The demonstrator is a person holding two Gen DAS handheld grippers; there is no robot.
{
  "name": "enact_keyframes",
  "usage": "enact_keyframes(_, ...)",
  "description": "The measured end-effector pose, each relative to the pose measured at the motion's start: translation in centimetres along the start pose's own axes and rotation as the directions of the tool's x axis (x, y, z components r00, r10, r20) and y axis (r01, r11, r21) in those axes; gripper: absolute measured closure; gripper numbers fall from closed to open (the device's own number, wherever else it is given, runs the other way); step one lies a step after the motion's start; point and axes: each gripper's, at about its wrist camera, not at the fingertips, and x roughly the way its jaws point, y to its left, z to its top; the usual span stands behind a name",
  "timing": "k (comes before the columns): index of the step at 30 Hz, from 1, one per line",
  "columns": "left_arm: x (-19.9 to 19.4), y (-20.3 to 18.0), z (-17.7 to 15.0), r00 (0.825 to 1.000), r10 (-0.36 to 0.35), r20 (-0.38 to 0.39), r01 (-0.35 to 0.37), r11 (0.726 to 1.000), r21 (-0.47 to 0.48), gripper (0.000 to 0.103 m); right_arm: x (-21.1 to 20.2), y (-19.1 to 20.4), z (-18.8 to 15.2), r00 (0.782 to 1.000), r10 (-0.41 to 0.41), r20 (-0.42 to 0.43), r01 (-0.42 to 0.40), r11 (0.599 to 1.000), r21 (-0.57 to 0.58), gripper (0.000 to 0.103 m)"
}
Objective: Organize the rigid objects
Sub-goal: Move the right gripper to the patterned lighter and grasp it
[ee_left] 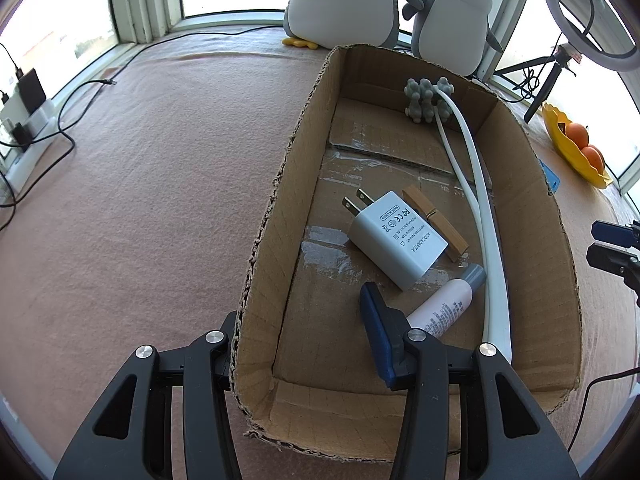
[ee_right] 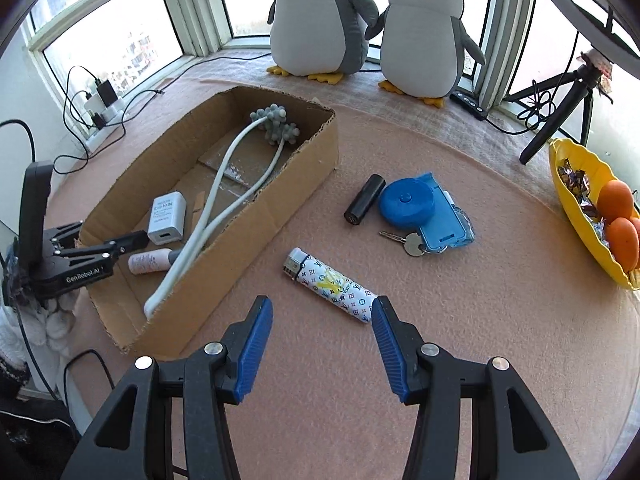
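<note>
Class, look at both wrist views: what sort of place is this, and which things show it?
Probably a home, at a padded bay-window seat: plush penguins by the window panes, a yellow fruit dish, chargers on a power strip.

Patterned white lighter (ee_right: 330, 285) lies flat on the cloth beside the open cardboard box (ee_right: 280, 184)

- White charger (ee_left: 396, 238) inside the cardboard box (ee_left: 280, 208): "AC/DC ADAPTER", "MADE IN CHINA", "FC", "CE".
- Left tool (ee_right: 120, 246), at the box's near end: "GenRobot.AI".
- Lighter (ee_right: 330, 285), outside the box: "LV" monograms.
</note>
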Motion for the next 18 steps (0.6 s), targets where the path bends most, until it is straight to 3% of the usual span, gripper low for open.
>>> enact_keyframes(10, 0.0, 0.1, -0.1, 1.000, -0.001, -0.001, 0.001, 1.000, -0.002, 0.057, 3.3, 0.3, 0.3, 0.997, -0.061, -0.043, 0.058, 0.995, -0.076, 0.055)
enact_keyframes(18, 0.0, 0.1, 0.0, 1.000, -0.001, -0.001, 0.001, 1.000, -0.002, 0.057, 5.3, 0.4, 1.4, 0.997, -0.031, -0.066, 0.022, 0.992, -0.124, 0.055)
